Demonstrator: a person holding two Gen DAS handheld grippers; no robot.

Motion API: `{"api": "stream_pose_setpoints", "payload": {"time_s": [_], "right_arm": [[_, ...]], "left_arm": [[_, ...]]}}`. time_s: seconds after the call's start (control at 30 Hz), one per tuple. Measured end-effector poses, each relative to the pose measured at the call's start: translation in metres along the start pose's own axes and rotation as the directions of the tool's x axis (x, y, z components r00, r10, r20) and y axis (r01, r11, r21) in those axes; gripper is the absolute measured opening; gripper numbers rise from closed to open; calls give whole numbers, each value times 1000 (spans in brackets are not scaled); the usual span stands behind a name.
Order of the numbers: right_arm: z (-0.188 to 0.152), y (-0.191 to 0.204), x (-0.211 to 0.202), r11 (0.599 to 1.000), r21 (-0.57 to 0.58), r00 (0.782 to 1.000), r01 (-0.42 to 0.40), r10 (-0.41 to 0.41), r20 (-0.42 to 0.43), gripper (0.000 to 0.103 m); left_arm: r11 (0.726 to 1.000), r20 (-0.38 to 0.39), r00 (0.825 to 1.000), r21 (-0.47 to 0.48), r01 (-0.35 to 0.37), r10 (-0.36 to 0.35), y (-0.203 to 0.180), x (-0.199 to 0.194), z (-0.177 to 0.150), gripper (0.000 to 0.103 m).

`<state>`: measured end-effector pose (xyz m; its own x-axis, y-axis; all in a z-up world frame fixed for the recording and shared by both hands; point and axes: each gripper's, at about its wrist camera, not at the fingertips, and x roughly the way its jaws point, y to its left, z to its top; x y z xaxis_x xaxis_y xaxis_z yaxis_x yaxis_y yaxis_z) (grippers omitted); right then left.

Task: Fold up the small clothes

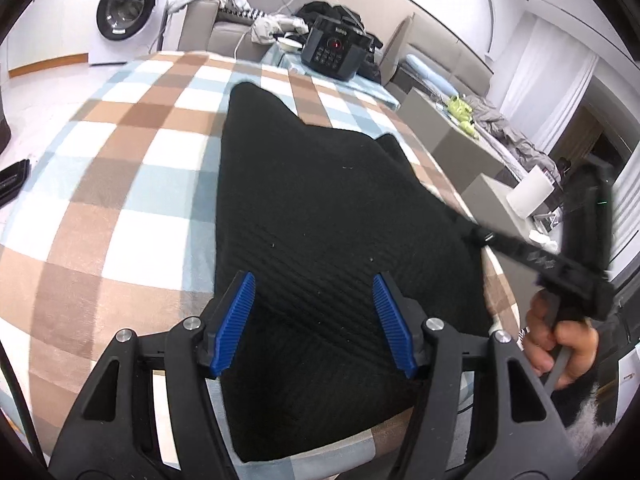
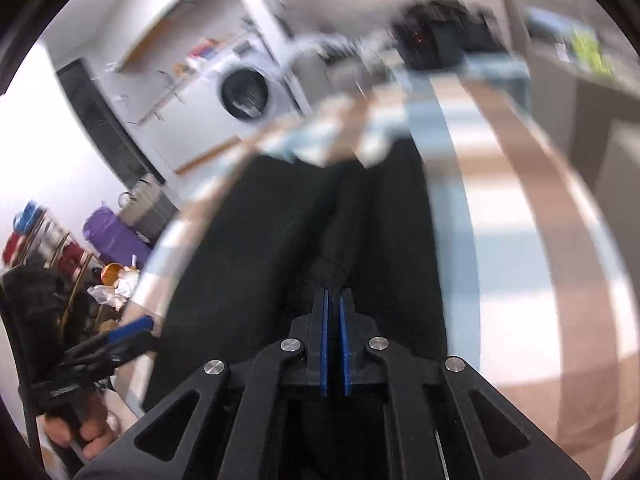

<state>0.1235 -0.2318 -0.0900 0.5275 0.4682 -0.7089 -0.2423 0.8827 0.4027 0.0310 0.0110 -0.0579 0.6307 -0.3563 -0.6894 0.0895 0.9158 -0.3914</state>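
Note:
A black ribbed knit garment (image 1: 320, 216) lies flat on a checked blanket (image 1: 132, 168). My left gripper (image 1: 314, 280) is open, blue pads apart, hovering over the garment's near end and holding nothing. My right gripper (image 2: 334, 296) is shut on a bunched ridge of the same garment (image 2: 280, 220), which stretches away from its pads. In the left wrist view the right gripper (image 1: 476, 234) reaches in from the right and pinches the garment's right edge. The right wrist view is motion-blurred. The left gripper (image 2: 136, 326) shows at its lower left.
A black appliance (image 1: 336, 48) with a red display stands at the table's far end. A washing machine (image 1: 126, 8) is at the back left. Grey cabinets (image 1: 460, 132) and a white roll (image 1: 530, 192) are to the right. Clutter (image 2: 60, 248) lies on the floor at the left.

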Motion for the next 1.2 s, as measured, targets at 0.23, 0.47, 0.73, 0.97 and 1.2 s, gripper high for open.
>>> {"api": "stream_pose_setpoints", "payload": {"time_s": [0.23,0.47,0.73,0.97,1.2], "right_arm": [[-14,-38,3,979,143,989,-145,149,-16,16],[10,-34,26,978,143,987,-154,159,-20,21],[54,-19,52,968,182,984,-172,178,-20,50],[59,2,75,995,45,993,-90,93,-74,10],[74,36,13,990,-140,996,4,8,86,8]], "left_arm": [[1000,-37,999,15,-26,27,-3,16,-9,59],[999,-41,999,23,-30,31,-5,19,-10,59],[1000,-24,999,-1,-22,22,6,12,-5,59],[1000,-10,1000,-19,-7,7,15,12,6,59],[1000,33,999,-5,20,-20,7,0,17,59]]}}
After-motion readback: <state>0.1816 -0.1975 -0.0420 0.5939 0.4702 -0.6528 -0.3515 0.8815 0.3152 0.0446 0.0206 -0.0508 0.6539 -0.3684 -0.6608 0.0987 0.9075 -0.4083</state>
